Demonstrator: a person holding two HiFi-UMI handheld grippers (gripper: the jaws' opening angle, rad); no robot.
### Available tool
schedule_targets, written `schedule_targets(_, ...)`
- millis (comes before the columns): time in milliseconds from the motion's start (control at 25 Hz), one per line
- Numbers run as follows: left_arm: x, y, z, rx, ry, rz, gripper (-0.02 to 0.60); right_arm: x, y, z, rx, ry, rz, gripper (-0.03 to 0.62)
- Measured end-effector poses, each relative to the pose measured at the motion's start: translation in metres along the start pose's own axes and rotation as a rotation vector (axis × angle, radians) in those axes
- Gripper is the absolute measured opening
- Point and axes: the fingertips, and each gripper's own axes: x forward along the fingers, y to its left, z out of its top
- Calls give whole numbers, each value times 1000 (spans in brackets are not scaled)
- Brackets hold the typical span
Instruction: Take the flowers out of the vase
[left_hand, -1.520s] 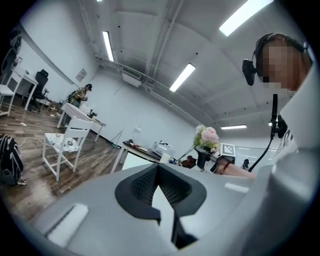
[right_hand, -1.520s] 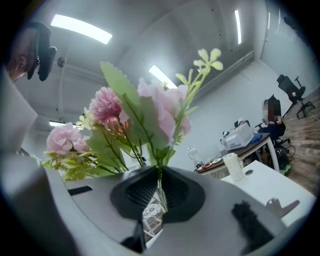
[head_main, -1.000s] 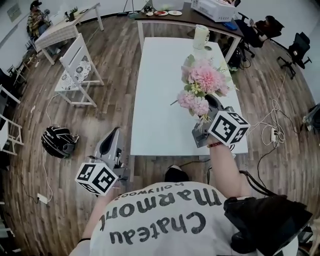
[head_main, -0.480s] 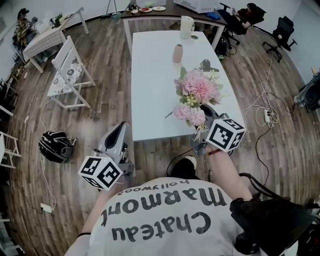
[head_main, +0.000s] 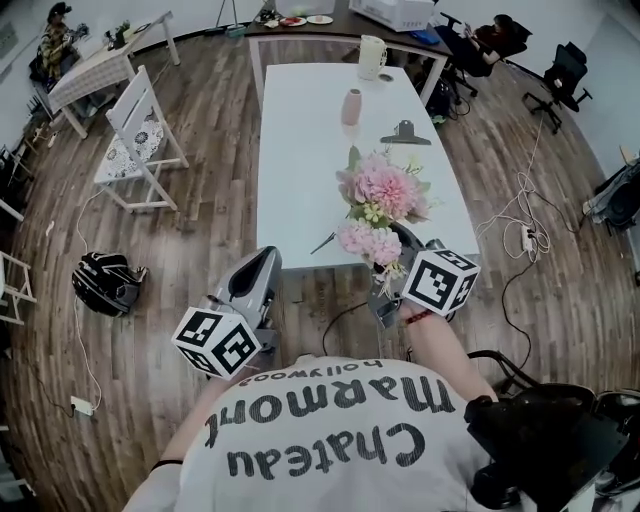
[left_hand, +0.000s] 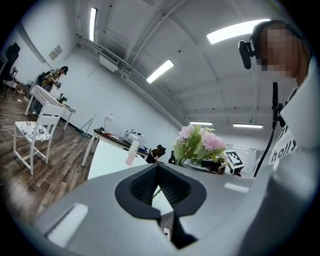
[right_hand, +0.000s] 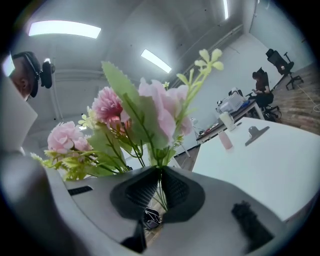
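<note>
A bunch of pink flowers (head_main: 382, 188) with green leaves hangs over the near end of the white table (head_main: 300, 150). My right gripper (head_main: 398, 242) is shut on its stems. In the right gripper view the thin green stems (right_hand: 161, 186) are pinched between the dark pads and the blooms (right_hand: 150, 112) rise above them. The small pink vase (head_main: 351, 105) stands upright and empty farther up the table, well clear of the flowers, and shows again as the vase (right_hand: 225, 138). My left gripper (head_main: 266, 258) hangs off the table's near left corner, shut and holding nothing, its gripper tips (left_hand: 157, 166) together.
A black clip (head_main: 405, 133) lies right of the vase. A white jug (head_main: 372, 55) stands at the table's far end. A white chair (head_main: 140, 130) and a dark helmet (head_main: 108, 283) are on the wood floor to the left. Cables (head_main: 520, 215) trail on the right.
My right gripper has drawn the flowers toward the table's near edge, which uncovers the vase behind them. My left gripper has moved forward, closer to the table's corner.
</note>
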Motion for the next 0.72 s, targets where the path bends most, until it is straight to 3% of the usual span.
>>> schedule_targets(360,-4,-64,-52,-33,54,-2,5,-59,-4,-17,20,58,7,32)
schedule_targets(720,-19,-108,-66,-18,51,17,5,-113,-6,-13,40,38,-2,31)
